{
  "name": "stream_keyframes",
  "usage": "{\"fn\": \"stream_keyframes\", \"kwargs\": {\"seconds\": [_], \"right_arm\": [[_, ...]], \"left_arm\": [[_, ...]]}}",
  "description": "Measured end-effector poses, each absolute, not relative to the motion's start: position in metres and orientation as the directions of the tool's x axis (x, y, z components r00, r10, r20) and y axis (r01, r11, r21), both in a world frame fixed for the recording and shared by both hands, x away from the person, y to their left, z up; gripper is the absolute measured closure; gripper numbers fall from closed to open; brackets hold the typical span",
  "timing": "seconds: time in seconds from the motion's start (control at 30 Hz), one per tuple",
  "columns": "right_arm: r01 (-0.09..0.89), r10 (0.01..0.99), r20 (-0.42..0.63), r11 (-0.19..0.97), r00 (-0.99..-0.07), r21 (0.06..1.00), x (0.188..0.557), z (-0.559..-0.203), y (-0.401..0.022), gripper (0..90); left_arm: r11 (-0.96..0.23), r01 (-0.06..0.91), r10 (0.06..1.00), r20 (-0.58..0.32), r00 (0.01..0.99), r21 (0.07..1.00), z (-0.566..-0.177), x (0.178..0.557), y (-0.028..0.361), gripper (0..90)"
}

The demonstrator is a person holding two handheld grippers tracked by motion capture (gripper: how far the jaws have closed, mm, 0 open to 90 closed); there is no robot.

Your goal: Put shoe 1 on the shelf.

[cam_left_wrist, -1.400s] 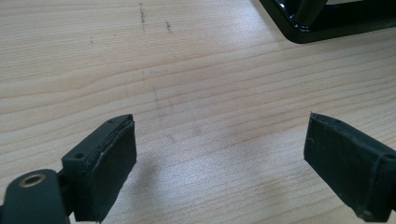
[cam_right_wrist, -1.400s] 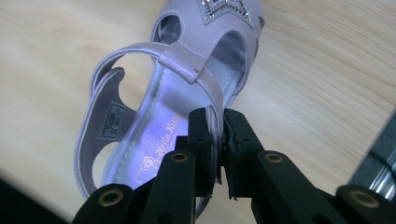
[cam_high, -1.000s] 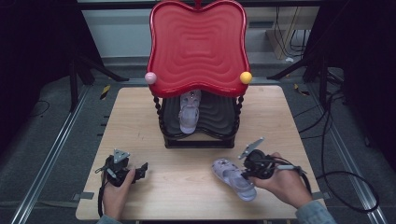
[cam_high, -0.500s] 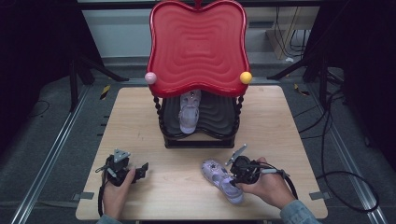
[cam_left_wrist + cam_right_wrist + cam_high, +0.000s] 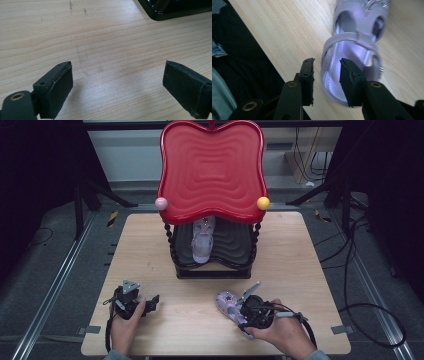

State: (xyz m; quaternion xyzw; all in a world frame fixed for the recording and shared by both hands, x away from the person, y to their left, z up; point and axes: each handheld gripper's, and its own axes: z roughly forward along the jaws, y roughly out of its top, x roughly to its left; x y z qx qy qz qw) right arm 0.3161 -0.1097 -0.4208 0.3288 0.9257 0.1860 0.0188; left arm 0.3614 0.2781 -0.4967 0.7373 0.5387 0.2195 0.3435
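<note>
Lilac sandal (image 5: 352, 62) is being straddled at lower centre by the right gripper (image 5: 326, 75), just opened, heel rim ungripped between the jaws, long axis running onward; left gripper (image 5: 117, 85) is being held open, empty.

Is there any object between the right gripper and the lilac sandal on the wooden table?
Nothing visible. The right gripper already straddles the heel rim of the lilac strappy sandal; its jaws have just been opening and stand slightly apart from it.

sandal (image 5: 352, 53) toe — cut off at top edge | rack (image 5: 175, 10) — only a corner in frame
</note>
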Motion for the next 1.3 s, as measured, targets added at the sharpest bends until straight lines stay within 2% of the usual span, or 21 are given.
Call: {"fn": "stream_keyframes", "kwargs": {"seconds": [0.3,0.77,1.03,1.3], "right_arm": [[0.621,0.616,0.127,0.718,-0.777,0.314,0.324,-0.444,-0.1,73.5],[0.614,0.608,0.116,0.742,-0.785,0.268,0.331,-0.447,-0.094,85.6],[0.616,0.613,0.119,0.724,-0.781,0.311,0.334,-0.436,-0.106,86.7],[0.616,0.616,0.147,0.68,-0.774,0.397,0.331,-0.406,-0.118,86.7]], "left_arm": [[-0.178,0.648,0.946,-0.052,0.32,0.741,-0.498,0.362,0.279,8.7],[-0.184,0.649,0.944,-0.051,0.325,0.738,-0.498,0.362,0.278,8.7],[-0.18,0.65,0.945,-0.053,0.322,0.739,-0.498,0.362,0.279,8.7],[-0.183,0.651,0.945,-0.05,0.322,0.737,-0.497,0.362,0.28,8.8]]}}
